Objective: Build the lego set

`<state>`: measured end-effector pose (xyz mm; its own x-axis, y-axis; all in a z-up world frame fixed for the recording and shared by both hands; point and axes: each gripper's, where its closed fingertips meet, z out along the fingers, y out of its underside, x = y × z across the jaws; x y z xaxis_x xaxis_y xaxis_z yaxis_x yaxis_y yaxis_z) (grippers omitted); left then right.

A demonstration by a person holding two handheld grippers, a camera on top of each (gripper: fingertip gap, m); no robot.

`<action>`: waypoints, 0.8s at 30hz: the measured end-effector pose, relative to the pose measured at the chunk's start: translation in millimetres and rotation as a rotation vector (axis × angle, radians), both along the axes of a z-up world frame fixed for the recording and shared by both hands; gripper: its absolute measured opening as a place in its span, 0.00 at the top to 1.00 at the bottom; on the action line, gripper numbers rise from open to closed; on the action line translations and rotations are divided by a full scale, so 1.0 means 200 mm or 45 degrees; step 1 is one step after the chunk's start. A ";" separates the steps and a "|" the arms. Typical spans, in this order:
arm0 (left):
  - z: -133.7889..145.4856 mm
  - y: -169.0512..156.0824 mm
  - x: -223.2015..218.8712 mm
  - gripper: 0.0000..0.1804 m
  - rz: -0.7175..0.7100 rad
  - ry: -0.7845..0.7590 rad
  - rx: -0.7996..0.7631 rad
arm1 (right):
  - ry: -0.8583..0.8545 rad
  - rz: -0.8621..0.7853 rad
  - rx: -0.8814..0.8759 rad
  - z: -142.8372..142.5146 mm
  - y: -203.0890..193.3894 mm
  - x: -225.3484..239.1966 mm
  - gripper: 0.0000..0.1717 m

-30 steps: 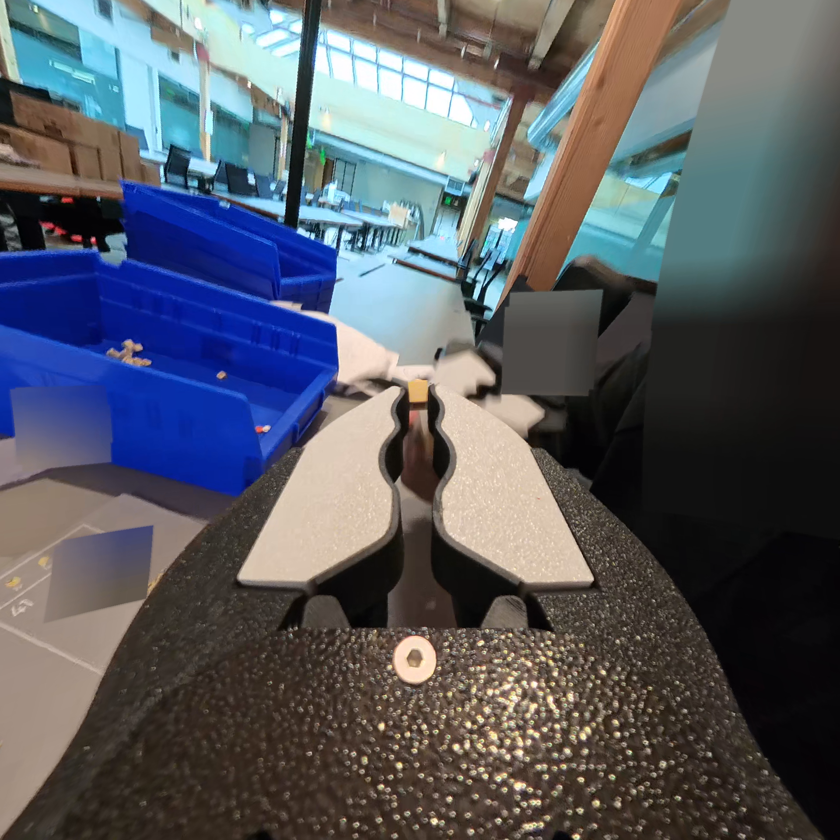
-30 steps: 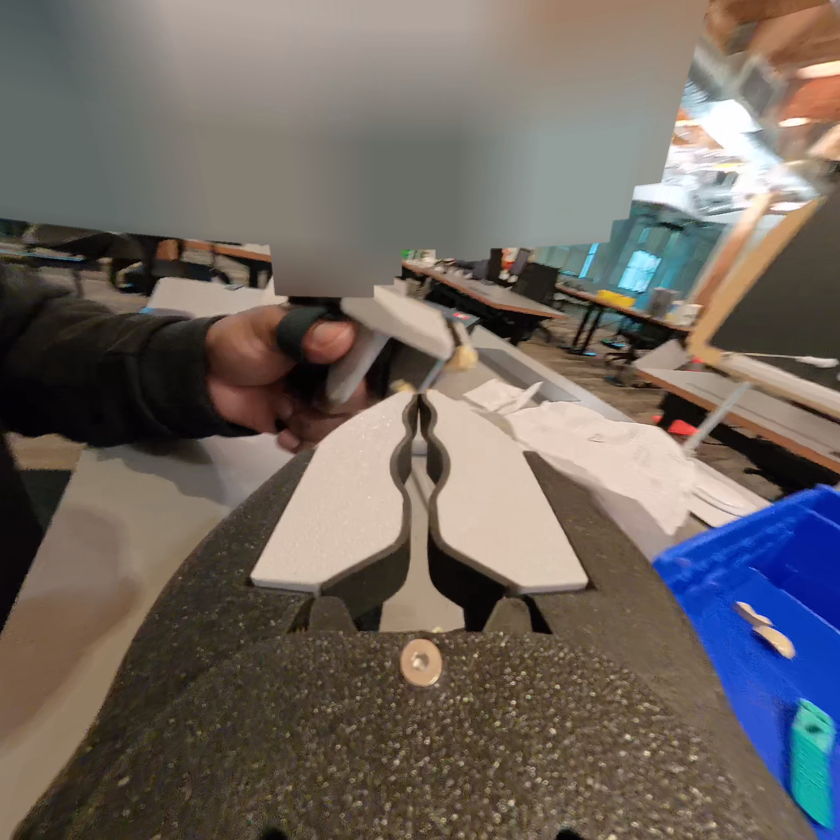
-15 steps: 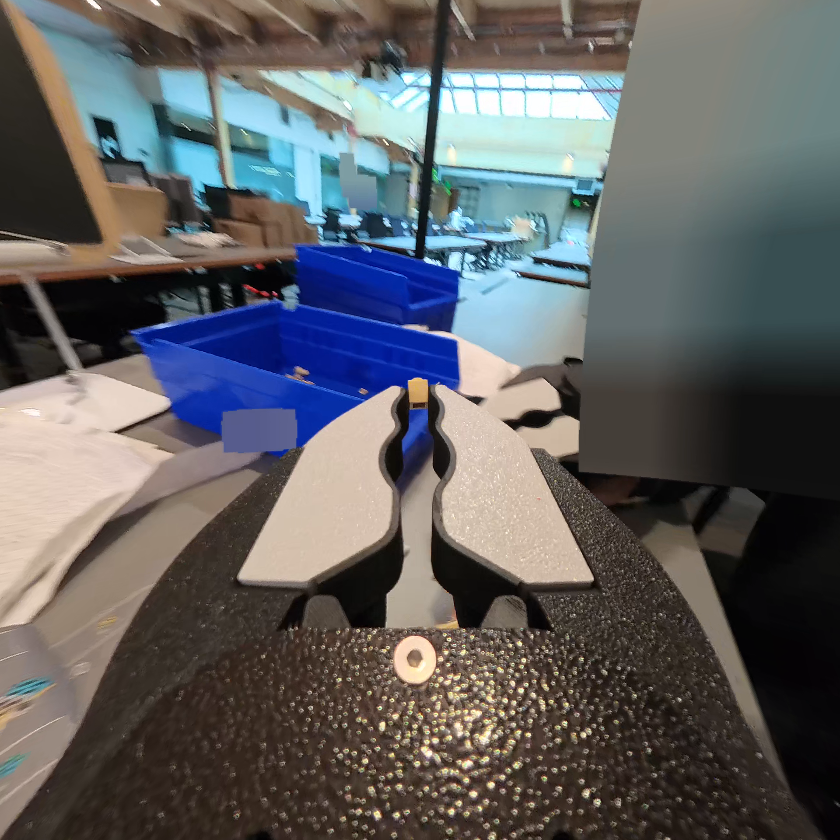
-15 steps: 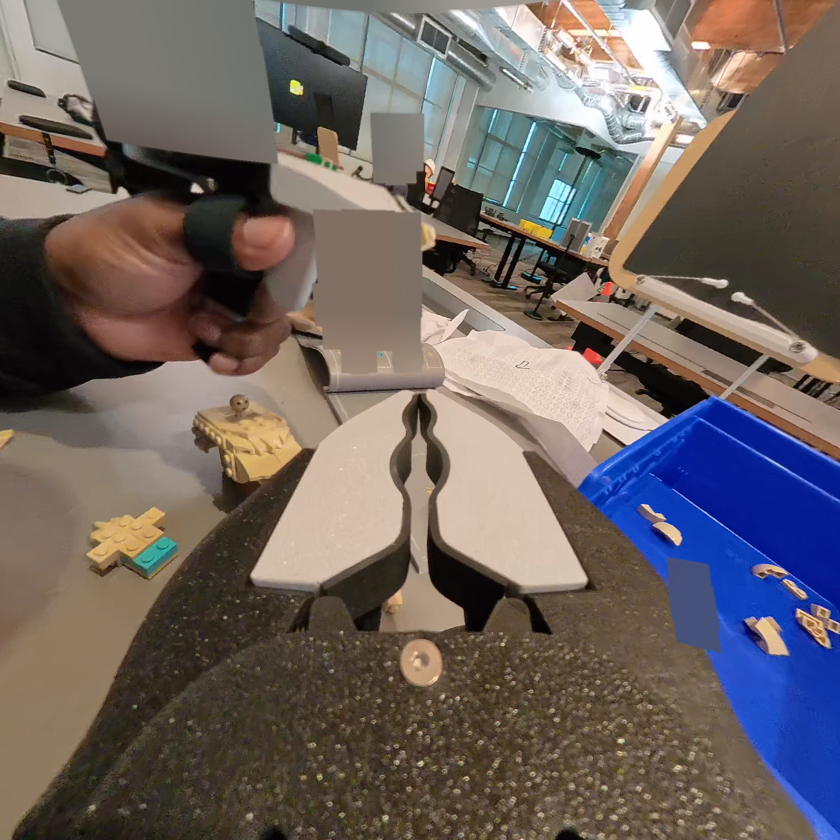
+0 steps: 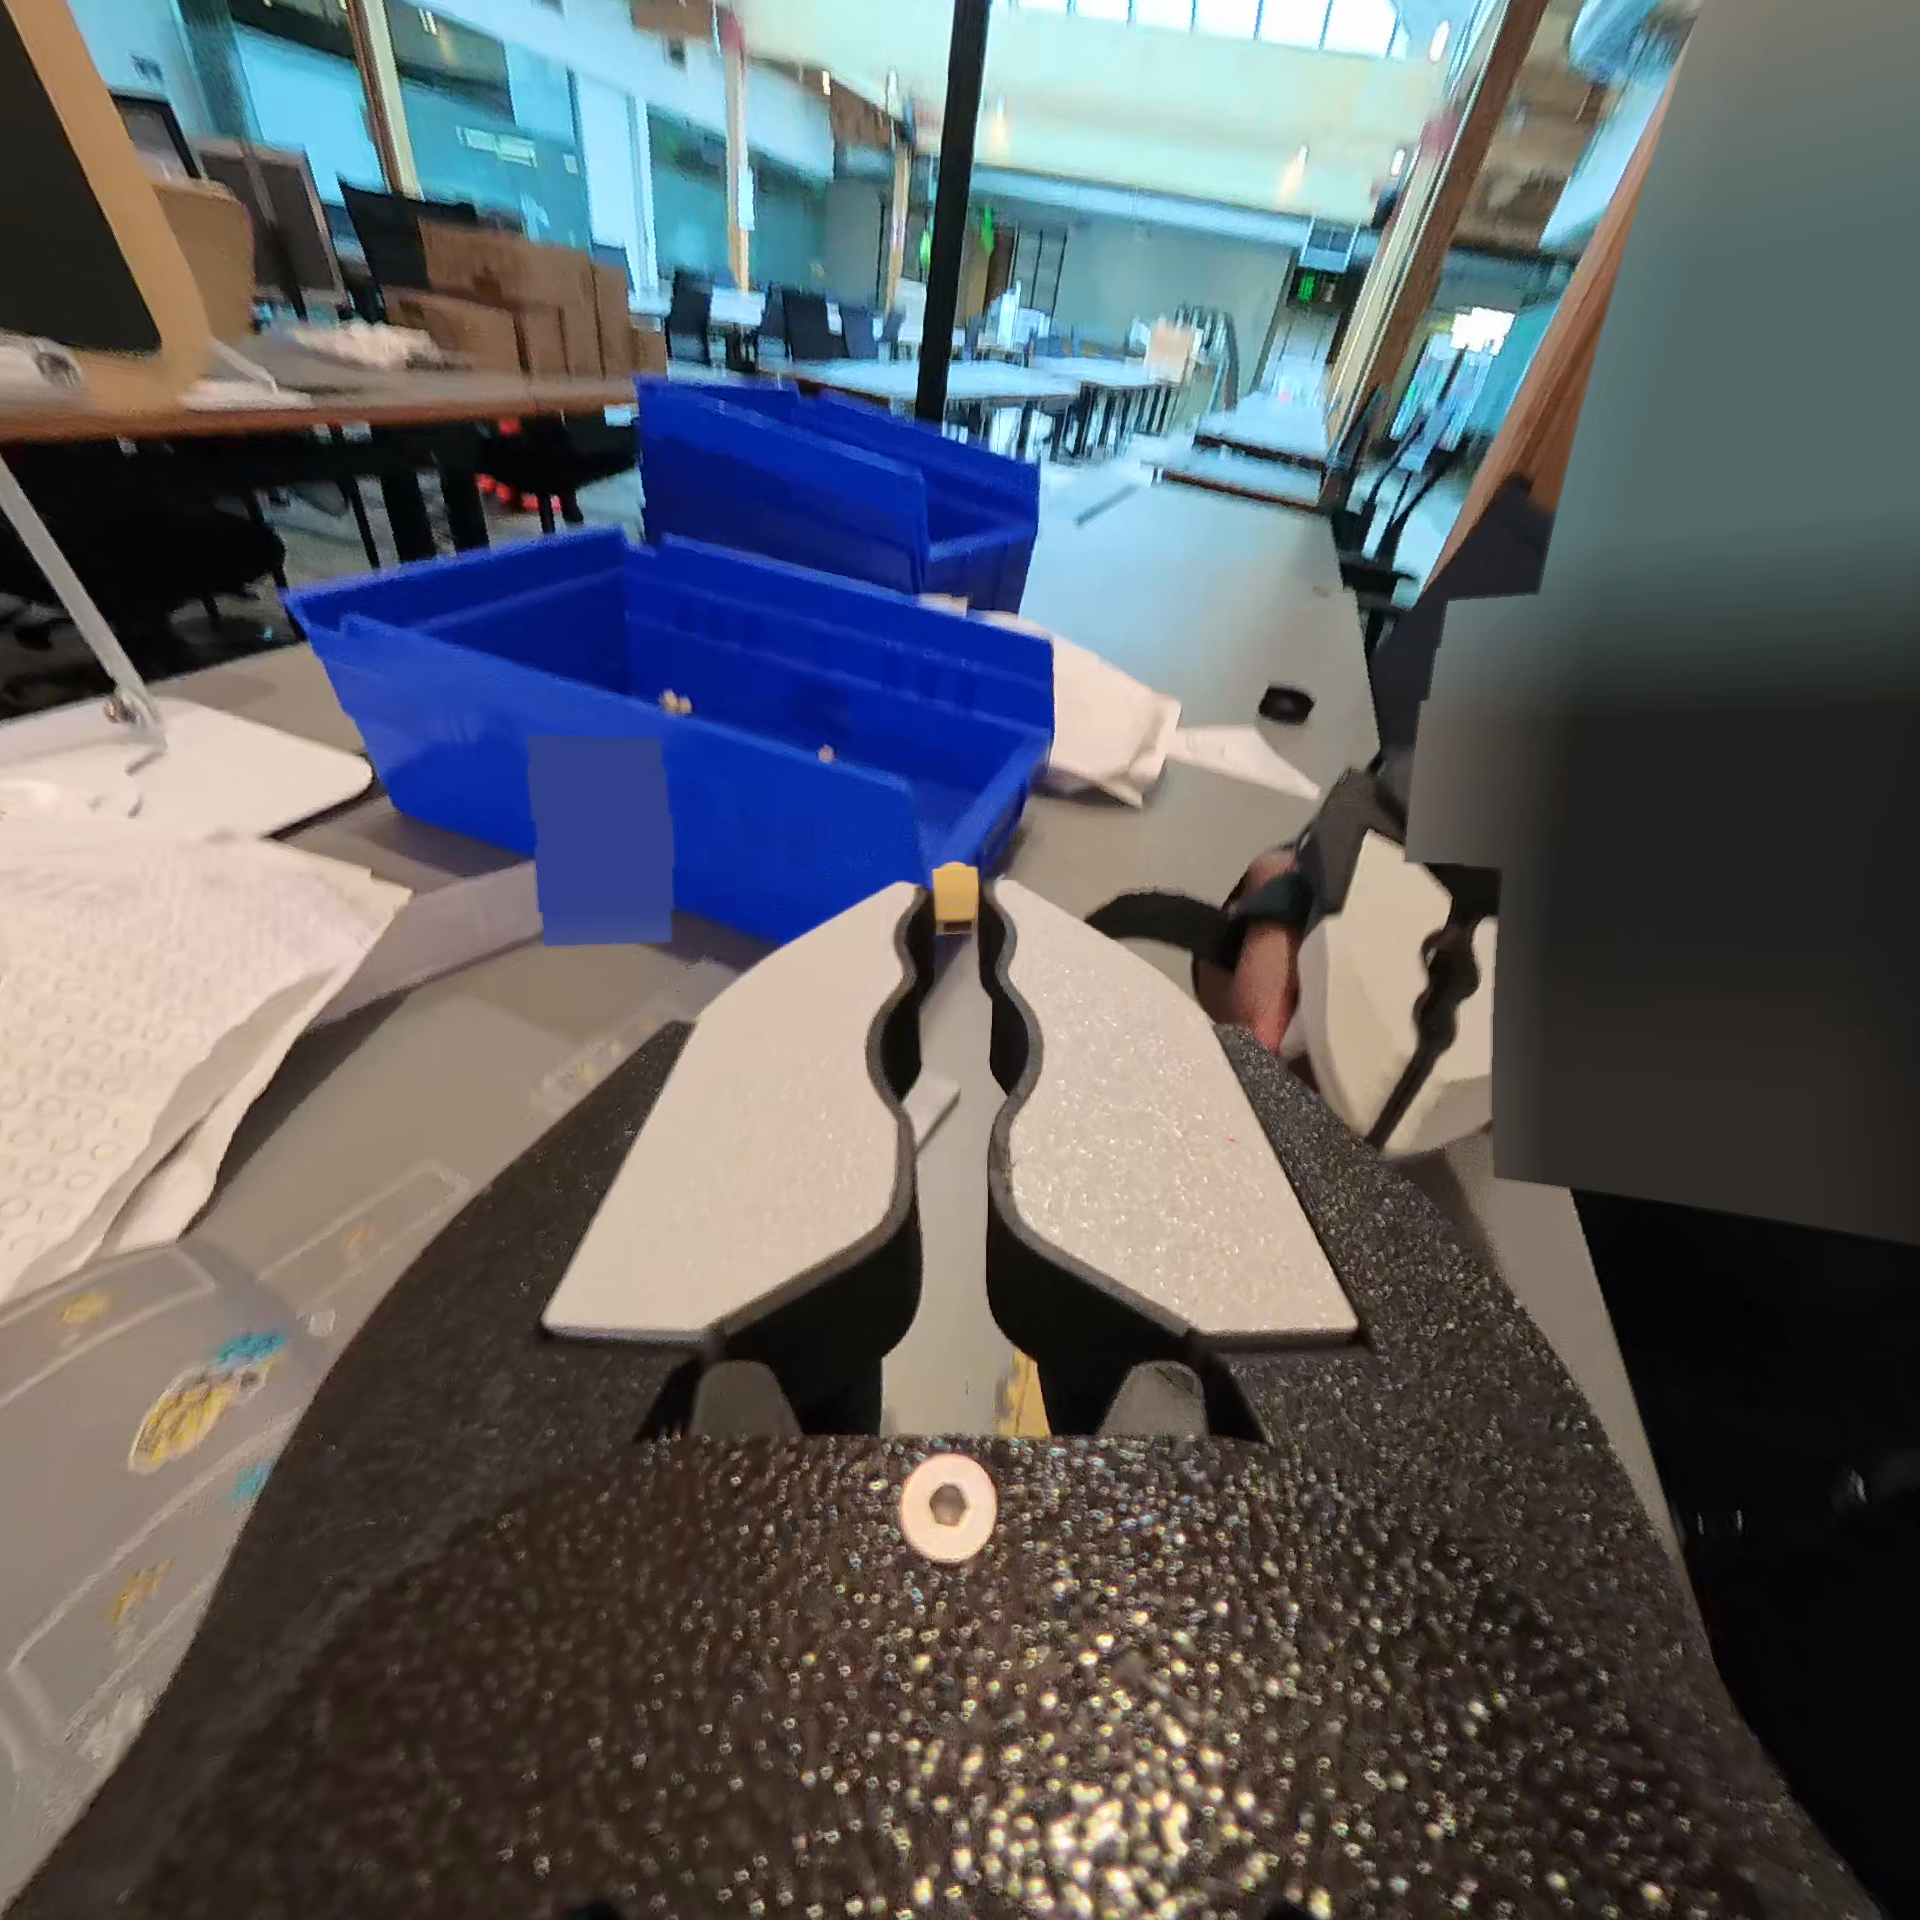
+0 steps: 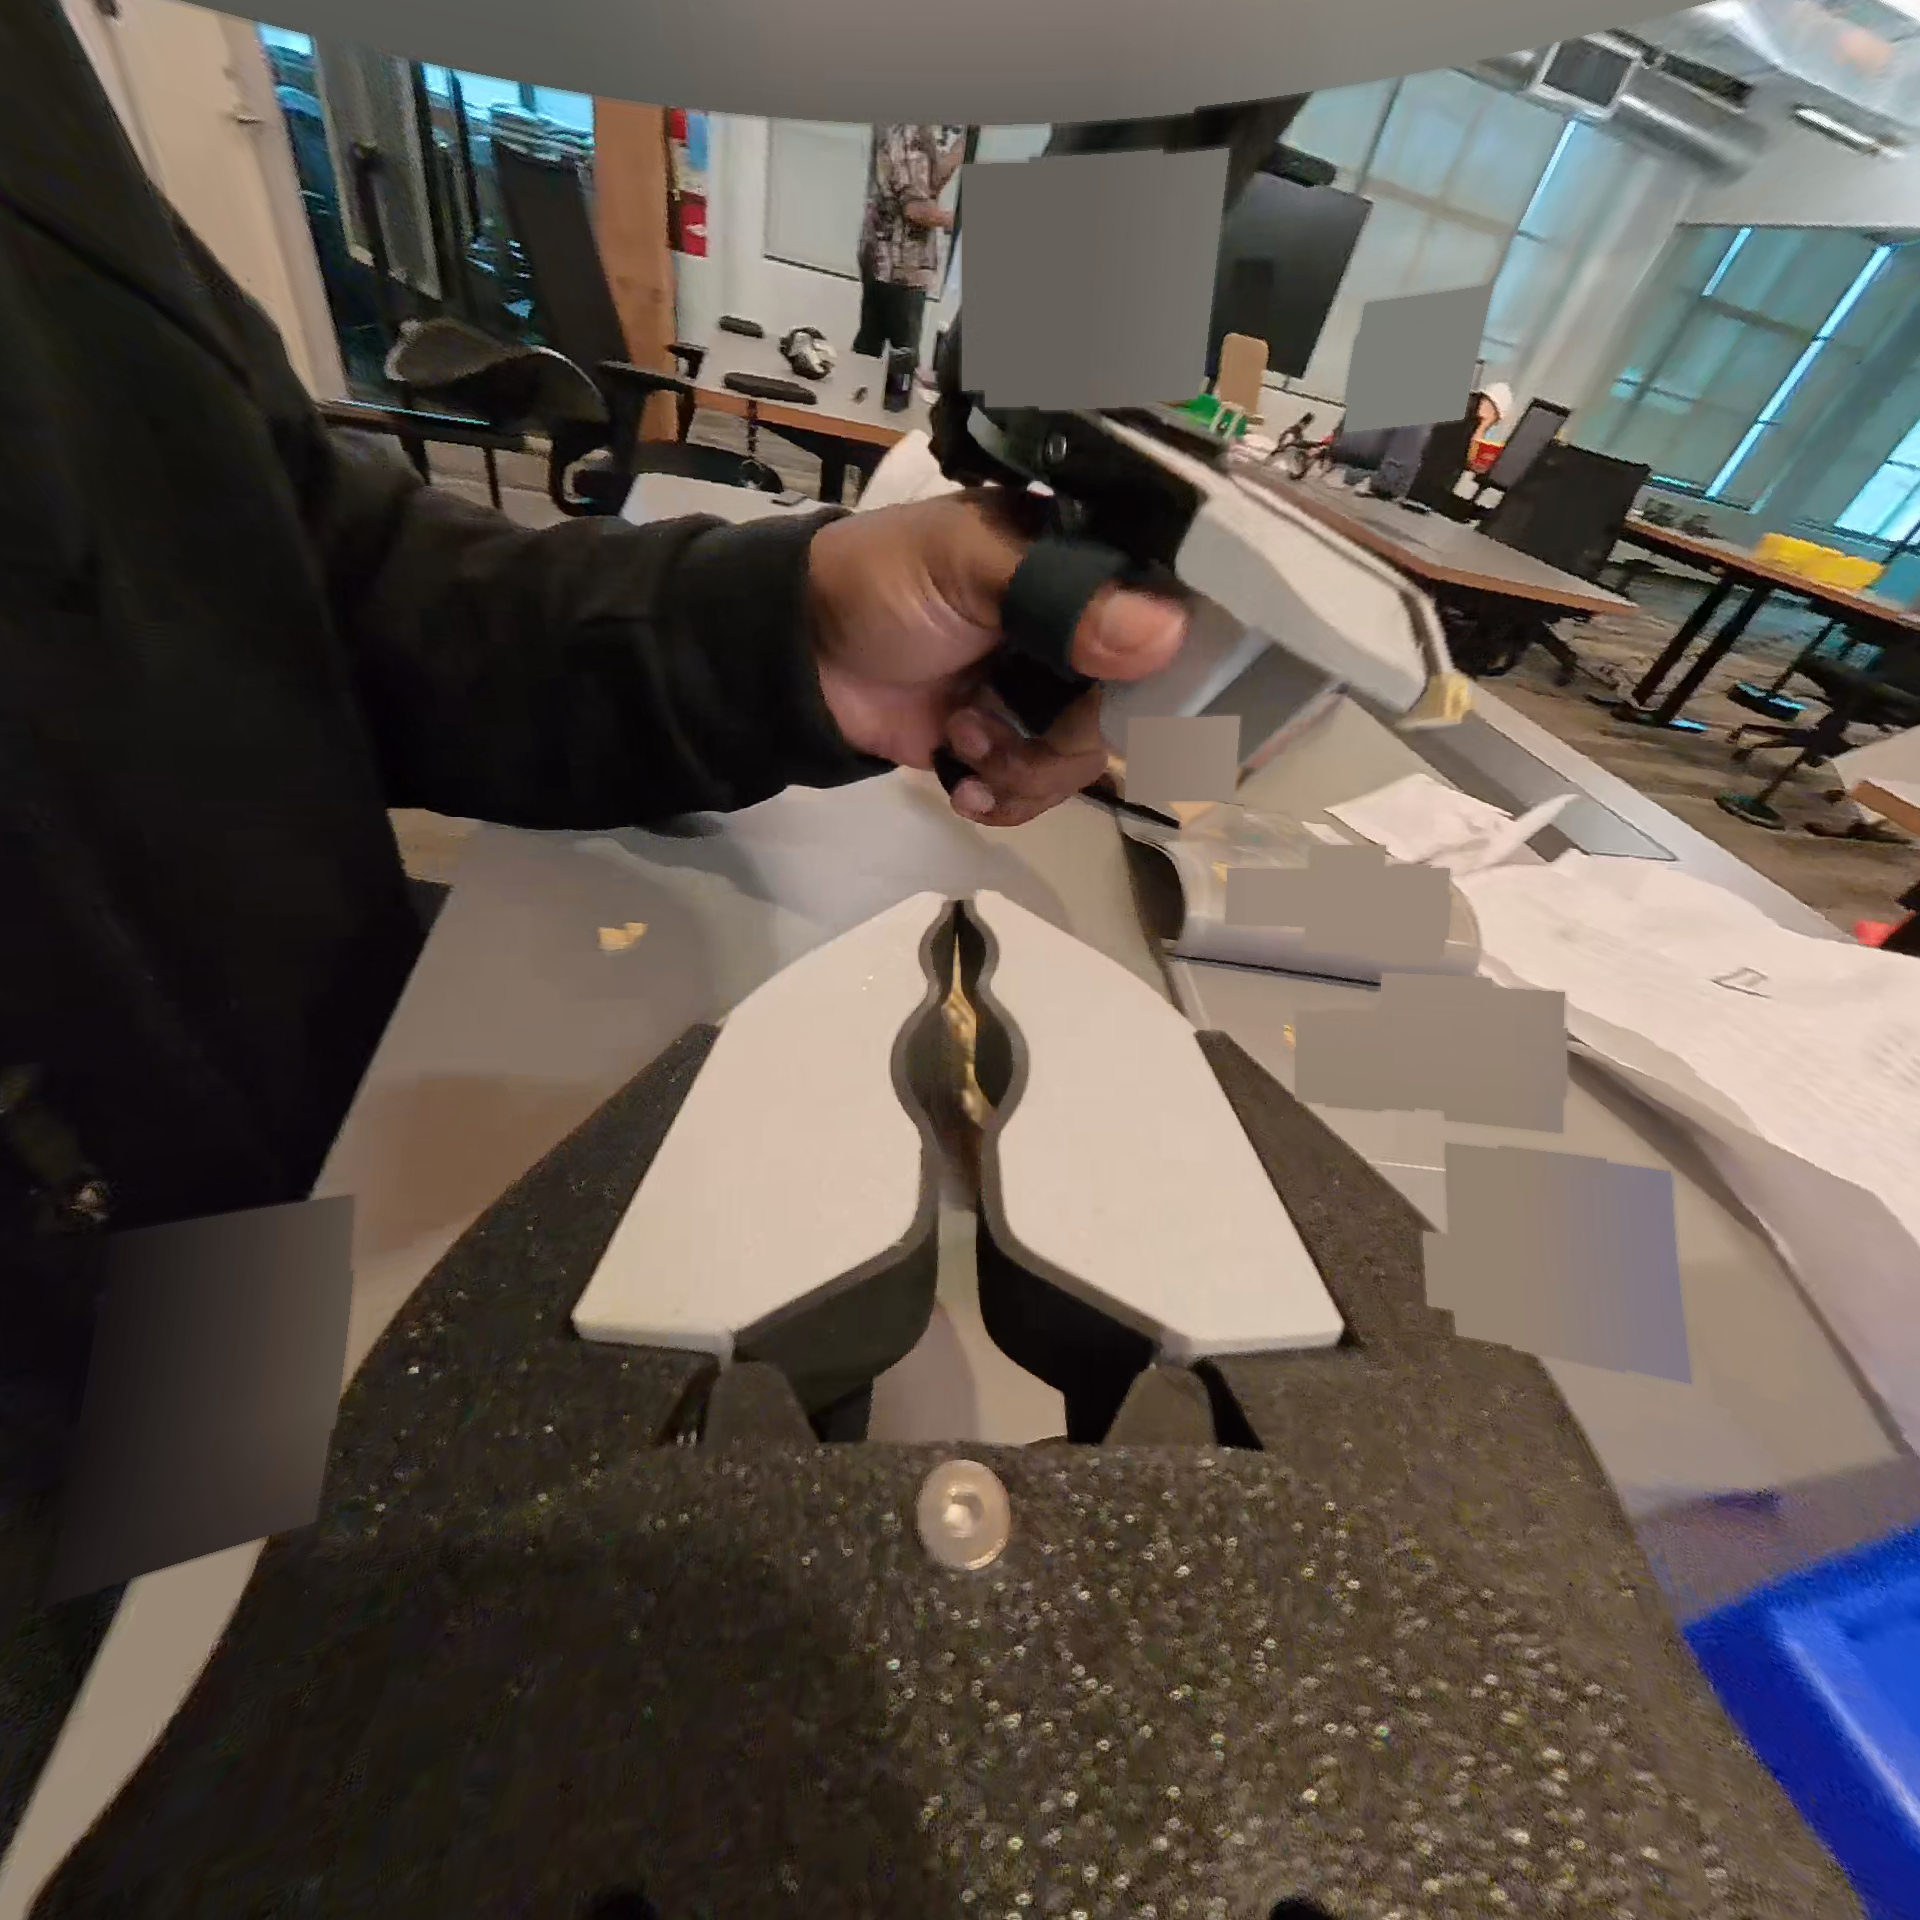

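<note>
1. Left hand-held gripper (image 5: 956,902): fingers clamped on small tan brick (image 5: 955,896), pinched at the very tips. Held up off the counter (image 5: 1195,634), just in front of the blue bin (image 5: 675,748), near its right end.
2. Blue bin: on counter; a few tan bits inside. Second blue bin (image 5: 831,488) behind it.
3. White bubble sheet (image 5: 135,966): left of blue bin, on counter.
4. Right hand-held gripper (image 6: 958,920): fingertips together; nothing seen pinched. Tan shape shows through the gap lower down, prob. lying beneath, can't tell. Well right of blue bin.
5. Person's hand (image 6: 935,634): grips the left unit, raised above counter.
6. Tan scrap (image 6: 621,935): loose on counter, near the sleeve.
</note>
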<state>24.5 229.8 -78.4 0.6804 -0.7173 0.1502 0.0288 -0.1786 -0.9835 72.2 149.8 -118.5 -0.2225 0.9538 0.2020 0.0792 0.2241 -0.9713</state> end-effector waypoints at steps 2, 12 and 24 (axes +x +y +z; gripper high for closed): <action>-0.11 -0.09 -0.03 0.96 -0.032 0.086 -0.090 | -0.018 0.038 -0.060 0.00 -0.06 -0.01 1.00; -0.58 -0.57 -0.19 0.96 -0.042 0.370 -0.472 | -0.356 0.185 -0.169 -0.21 -0.41 -0.17 1.00; -0.72 -0.76 -0.19 0.96 -0.078 0.589 -0.598 | -0.614 0.044 0.023 -0.41 -0.47 -0.26 0.97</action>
<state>-12.6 78.2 -221.7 0.7101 -0.6860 0.1585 -0.4015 -0.5795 -0.7092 19.3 55.2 -199.5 -0.3265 0.9414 0.0845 0.5115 0.2512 -0.8217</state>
